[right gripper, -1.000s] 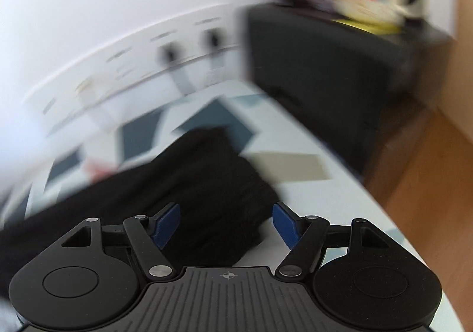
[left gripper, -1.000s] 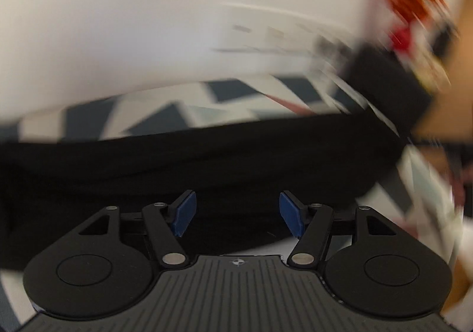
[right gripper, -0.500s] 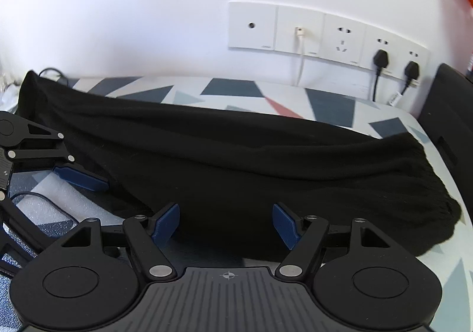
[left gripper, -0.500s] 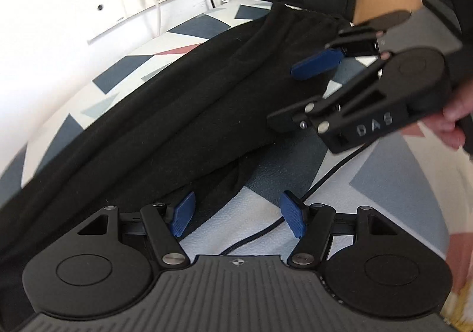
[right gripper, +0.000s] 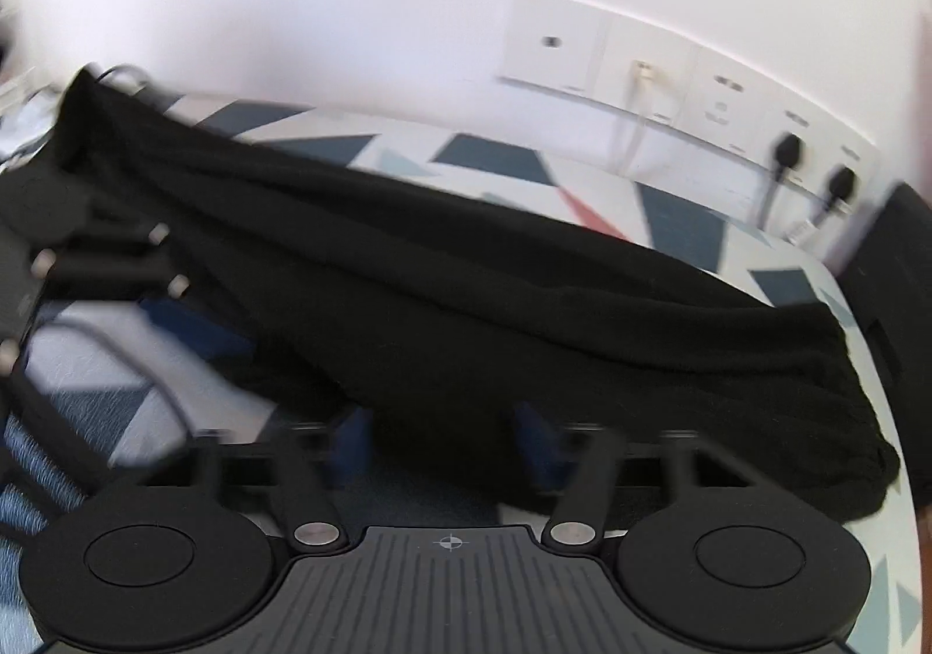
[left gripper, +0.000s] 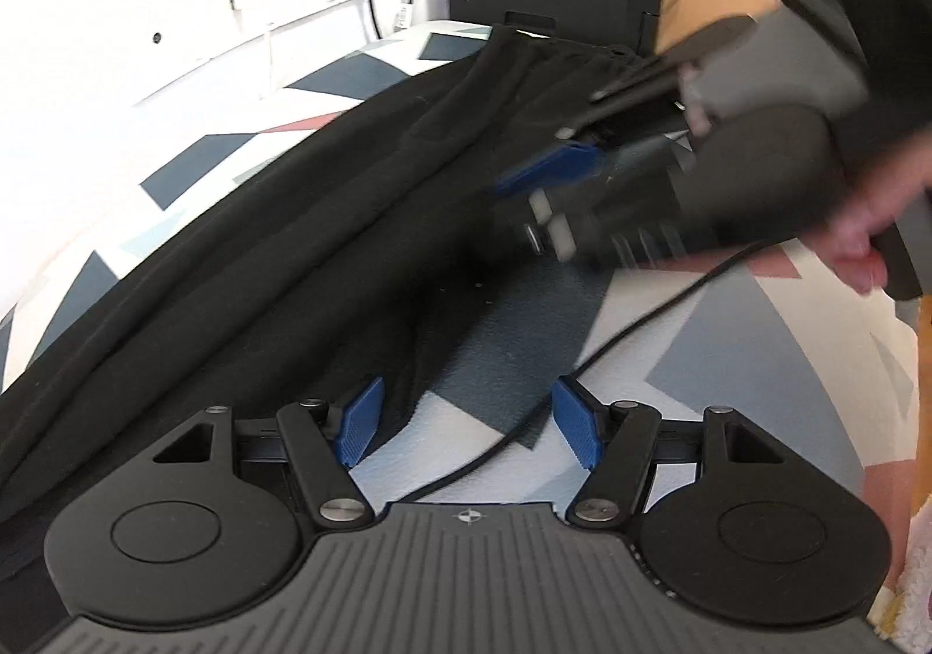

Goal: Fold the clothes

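While a long black garment (left gripper: 326, 200) lies stretched across the patterned table (left gripper: 757, 363), the left gripper (left gripper: 466, 424) waits open at its near hem, pads clear of the cloth. To its right, the right gripper (right gripper: 442, 447) is closing, apparently on the garment's front edge, though blur hides contact. Next, the left must pinch its hem so both can lift and fold.

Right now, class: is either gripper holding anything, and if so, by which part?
The left gripper holds nothing; it is open beside the black garment's edge. The right gripper is closing with the garment's near edge between its blurred pads; a grip cannot be confirmed.
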`<state>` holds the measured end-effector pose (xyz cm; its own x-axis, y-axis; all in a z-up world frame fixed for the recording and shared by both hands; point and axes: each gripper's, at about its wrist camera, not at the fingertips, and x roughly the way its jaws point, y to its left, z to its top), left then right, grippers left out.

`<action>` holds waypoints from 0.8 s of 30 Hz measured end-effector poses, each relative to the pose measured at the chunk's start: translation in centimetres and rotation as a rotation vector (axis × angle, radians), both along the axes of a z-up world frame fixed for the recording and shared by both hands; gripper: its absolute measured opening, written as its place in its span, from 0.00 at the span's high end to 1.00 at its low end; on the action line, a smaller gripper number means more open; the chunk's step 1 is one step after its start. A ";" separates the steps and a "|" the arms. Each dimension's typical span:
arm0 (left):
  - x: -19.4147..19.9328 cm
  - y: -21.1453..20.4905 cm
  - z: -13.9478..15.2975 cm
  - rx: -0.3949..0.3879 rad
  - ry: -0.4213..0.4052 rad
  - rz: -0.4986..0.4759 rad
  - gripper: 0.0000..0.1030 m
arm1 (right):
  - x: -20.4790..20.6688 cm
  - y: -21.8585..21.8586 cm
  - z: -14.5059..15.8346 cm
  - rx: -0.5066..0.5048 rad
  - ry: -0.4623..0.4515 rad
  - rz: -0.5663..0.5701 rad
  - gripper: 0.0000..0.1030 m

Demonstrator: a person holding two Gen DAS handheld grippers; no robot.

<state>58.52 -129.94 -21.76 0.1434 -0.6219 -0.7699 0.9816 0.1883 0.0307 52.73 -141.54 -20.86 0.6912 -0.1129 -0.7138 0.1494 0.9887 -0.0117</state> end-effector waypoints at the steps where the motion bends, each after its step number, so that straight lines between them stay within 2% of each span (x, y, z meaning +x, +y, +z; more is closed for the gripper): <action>1: -0.2 0.0 -0.1 0.001 -0.003 -0.012 0.36 | 0.0 -0.7 0.4 0.049 -0.021 -0.031 0.87; 6: -0.5 -0.5 -0.1 -0.016 -0.035 -0.053 0.36 | 0.0 -3.8 1.6 0.246 -0.070 -0.135 0.91; 8: -0.3 -1.0 0.1 -0.037 -0.044 -0.055 0.36 | -0.1 -4.5 1.9 0.291 -0.081 -0.148 0.91; 12: 0.5 -2.9 0.7 -0.083 -0.034 -0.040 0.36 | -0.4 -5.1 2.4 0.337 -0.096 -0.145 0.92; 16: 1.2 -5.2 0.5 -0.088 0.012 -0.027 0.36 | -0.7 -5.1 2.9 0.346 -0.097 -0.124 0.92; 18: 0.9 -5.6 0.5 -0.099 0.061 -0.042 0.37 | -0.7 -5.3 3.1 0.359 -0.085 -0.114 0.91; 19: 0.6 -5.6 0.8 -0.106 0.099 -0.066 0.37 | -0.8 -5.5 3.2 0.366 -0.079 -0.109 0.87; 20: 0.1 -5.4 1.1 -0.112 0.128 -0.108 0.37 | -1.0 -5.7 3.5 0.368 -0.071 -0.117 0.77; 21: -0.5 -5.2 1.3 -0.115 0.151 -0.146 0.37 | -1.5 -6.0 4.0 0.361 -0.079 -0.137 0.73; 24: -2.3 -4.7 1.3 -0.085 0.125 -0.202 0.36 | -4.2 -8.0 5.4 0.337 -0.149 -0.184 0.57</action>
<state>56.24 -134.67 -20.42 -0.0835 -0.6912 -0.7179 0.9948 -0.0157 -0.1006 48.49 -149.57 -15.48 0.7800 -0.0208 -0.6254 0.2992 0.8902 0.3437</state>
